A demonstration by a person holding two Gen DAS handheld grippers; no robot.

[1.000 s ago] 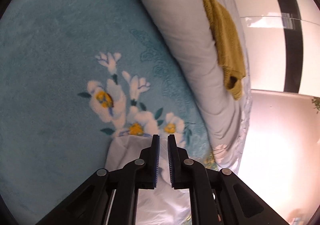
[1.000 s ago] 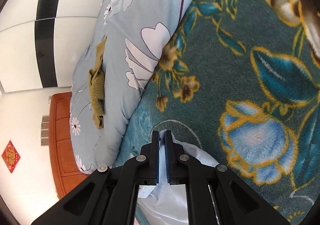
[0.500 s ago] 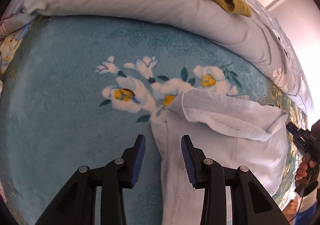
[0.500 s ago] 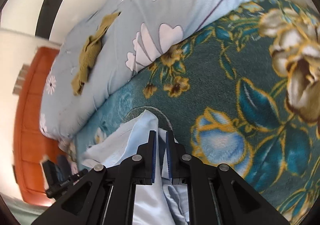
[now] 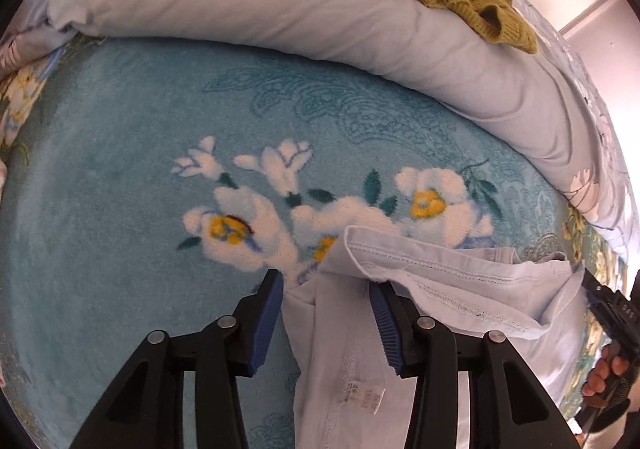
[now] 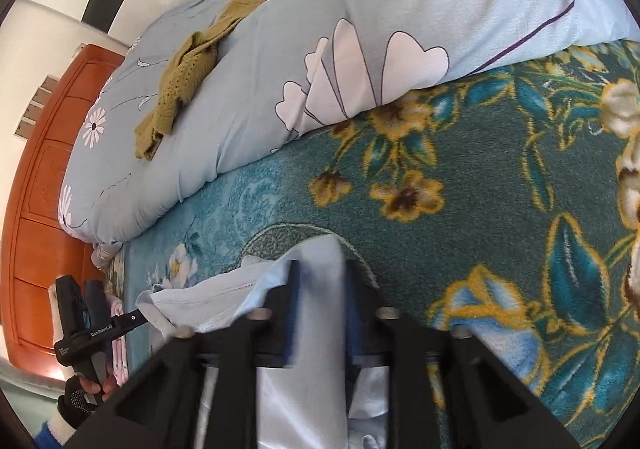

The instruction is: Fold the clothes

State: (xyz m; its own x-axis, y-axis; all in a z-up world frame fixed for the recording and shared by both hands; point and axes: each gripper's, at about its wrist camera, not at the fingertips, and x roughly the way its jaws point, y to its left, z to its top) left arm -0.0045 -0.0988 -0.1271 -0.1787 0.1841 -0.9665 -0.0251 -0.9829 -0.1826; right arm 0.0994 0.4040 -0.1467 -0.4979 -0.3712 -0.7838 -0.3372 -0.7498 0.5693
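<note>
A pale blue garment (image 5: 460, 277) lies crumpled on a teal floral blanket (image 5: 120, 169), its stitched hem folded over on top. My left gripper (image 5: 325, 281) points steeply down over the garment's left edge. Its jaws are opening, with cloth lying loose between the blue pads and not pressed. In the right wrist view the same garment (image 6: 224, 297) runs up between the fingers of my right gripper (image 6: 320, 265), which is blurred and stays shut on a fold of it. A gloved hand (image 6: 80, 393) holds the left tool at the lower left.
A thick pale blue duvet with flower prints (image 5: 320, 9) is bunched along the far side of the blanket. A mustard knitted garment (image 6: 184, 69) lies on top of it. An orange wooden headboard (image 6: 44, 189) stands at the left.
The left jaws went from nearly shut on the cloth to standing apart, and the hand rolled and shifted. The right gripper rolled and rose slightly, keeping hold of the garment.
</note>
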